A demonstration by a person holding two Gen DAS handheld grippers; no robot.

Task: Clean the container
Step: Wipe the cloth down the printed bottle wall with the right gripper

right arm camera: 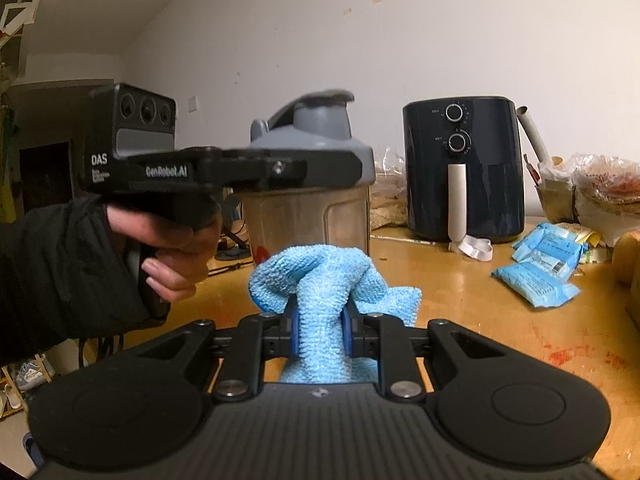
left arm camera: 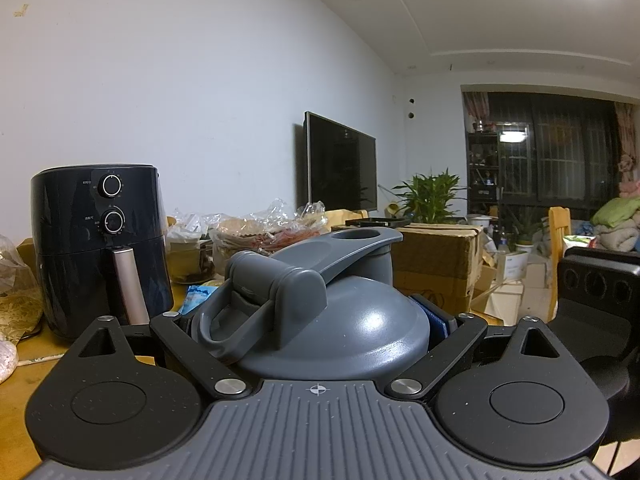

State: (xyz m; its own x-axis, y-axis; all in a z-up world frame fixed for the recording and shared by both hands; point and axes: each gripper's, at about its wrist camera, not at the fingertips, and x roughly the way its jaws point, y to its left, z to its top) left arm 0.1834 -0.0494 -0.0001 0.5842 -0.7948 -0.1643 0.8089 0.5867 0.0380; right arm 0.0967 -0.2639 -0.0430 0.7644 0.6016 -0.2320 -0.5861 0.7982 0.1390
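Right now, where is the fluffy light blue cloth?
In the right wrist view, the fluffy light blue cloth is pinched in the right gripper, just before the grey-lidded container.

A worn wooden table (right arm camera: 460, 280) carries the container (right arm camera: 308, 208), a dark air fryer (right arm camera: 464, 168) and 2 blue packets (right arm camera: 540, 264).

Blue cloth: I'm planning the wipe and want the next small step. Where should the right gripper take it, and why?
Probably forward onto the shaker bottle. The right gripper is shut on the blue cloth, the left gripper clamps the bottle at its grey lid, and the cloth seems just short of the cloudy wall.
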